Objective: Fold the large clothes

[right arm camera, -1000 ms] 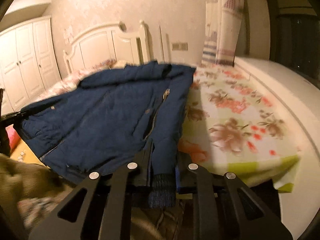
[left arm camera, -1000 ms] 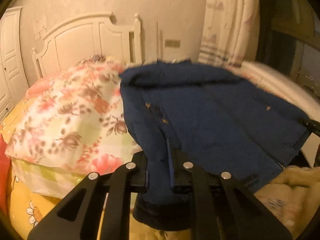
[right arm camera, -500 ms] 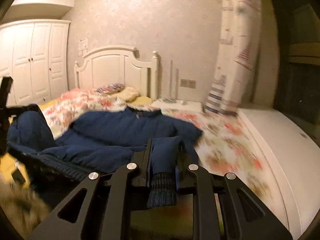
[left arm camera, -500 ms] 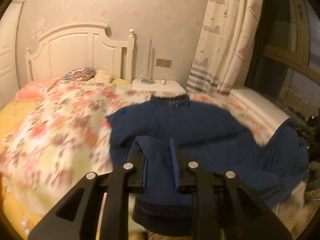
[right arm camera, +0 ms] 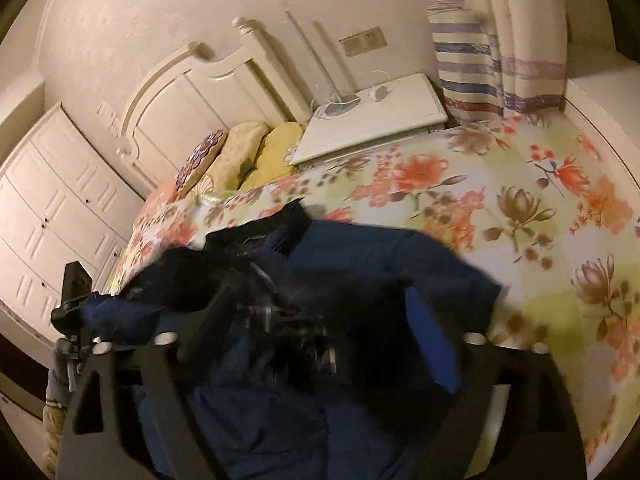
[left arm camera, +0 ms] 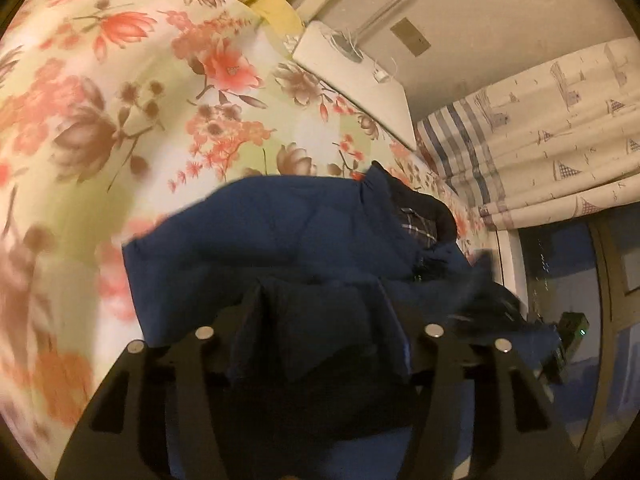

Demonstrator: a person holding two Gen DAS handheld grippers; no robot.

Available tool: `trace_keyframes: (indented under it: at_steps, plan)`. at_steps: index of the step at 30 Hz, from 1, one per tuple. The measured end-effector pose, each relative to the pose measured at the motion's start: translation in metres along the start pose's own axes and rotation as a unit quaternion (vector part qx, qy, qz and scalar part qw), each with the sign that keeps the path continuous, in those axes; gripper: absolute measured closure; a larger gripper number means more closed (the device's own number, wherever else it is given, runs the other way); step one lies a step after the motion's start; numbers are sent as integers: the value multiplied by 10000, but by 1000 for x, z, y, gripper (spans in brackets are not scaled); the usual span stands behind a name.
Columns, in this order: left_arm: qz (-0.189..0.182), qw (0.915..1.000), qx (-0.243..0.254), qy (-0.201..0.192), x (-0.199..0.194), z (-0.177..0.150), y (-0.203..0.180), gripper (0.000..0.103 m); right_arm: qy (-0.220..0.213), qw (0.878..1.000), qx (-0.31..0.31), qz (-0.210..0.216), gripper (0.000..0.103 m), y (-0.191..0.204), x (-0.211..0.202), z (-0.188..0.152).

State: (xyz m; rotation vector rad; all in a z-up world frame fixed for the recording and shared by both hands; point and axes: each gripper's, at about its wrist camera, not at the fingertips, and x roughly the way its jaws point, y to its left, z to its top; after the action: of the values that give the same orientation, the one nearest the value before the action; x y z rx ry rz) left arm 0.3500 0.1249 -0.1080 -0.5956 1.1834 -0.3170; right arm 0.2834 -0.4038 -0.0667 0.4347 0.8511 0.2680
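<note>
Bedroom: bed (left arm camera: 120, 92) under a floral cover, white headboard (right arm camera: 192, 92). Blue padded jacket (left arm camera: 280, 232) lies bunched on the bed.

Left gripper (left arm camera: 320, 320) and right gripper (right arm camera: 320, 320): jaws just been opening, now spread, fabric loose between them.

Jacket judged soft, bulky, light; grip at hem or cuffs.

Only the right view shows pillows (right arm camera: 256, 148); only the left, the plaid lining (left arm camera: 418, 226).

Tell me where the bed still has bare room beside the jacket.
Bare floral quilt lies between the blue jacket and the striped curtain, and between its collar and the nightstand. It is crowded at the pillows by the headboard.
</note>
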Motion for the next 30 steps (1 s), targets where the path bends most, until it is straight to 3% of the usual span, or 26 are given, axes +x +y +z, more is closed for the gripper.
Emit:
trace_keyframes:
  at_steps: [1,5,7,11,14,16,18,24,26,30]
  plan:
    - [297,9995,56,-88,-4,8,3,39,49,9999,24,-152,19,-12,4,6]
    - [1057,9924,16,-635,-32,47,15,39,89,9985,323,-429,19,-51,10,28]
    - [1432,9837,462,-983,-46,53,0,35,208,9980,60,-600,19,-52,22,31]
    - [1055,9790,1294,-1172,-47,28,-22,23,537,9968,-586,-41,19,-30,41,17]
    - [638,9754,1869,-984,-35,3,-22,14,755,9912,-1084,127,19,-17,51,3]
    - [589,9769,1934,-691,-18,-1,-15,14,915,9888,-1180,76,19,-19,62,0]
    - [422,9815,1821,-405,-1,-3,-7,14,1010,9891,-1030,294,19,-24,71,2]
    - [-278,9843,1712,-332,22,3,-14,14,944,9905,-899,439,19,-28,76,-2]
    - [-316,9831,1776,-309,25,4,-24,14,917,9911,-863,435,19,-29,75,-2]
    - [106,9806,1957,8,53,4,-34,14,869,9915,-840,474,24,-29,73,-4]
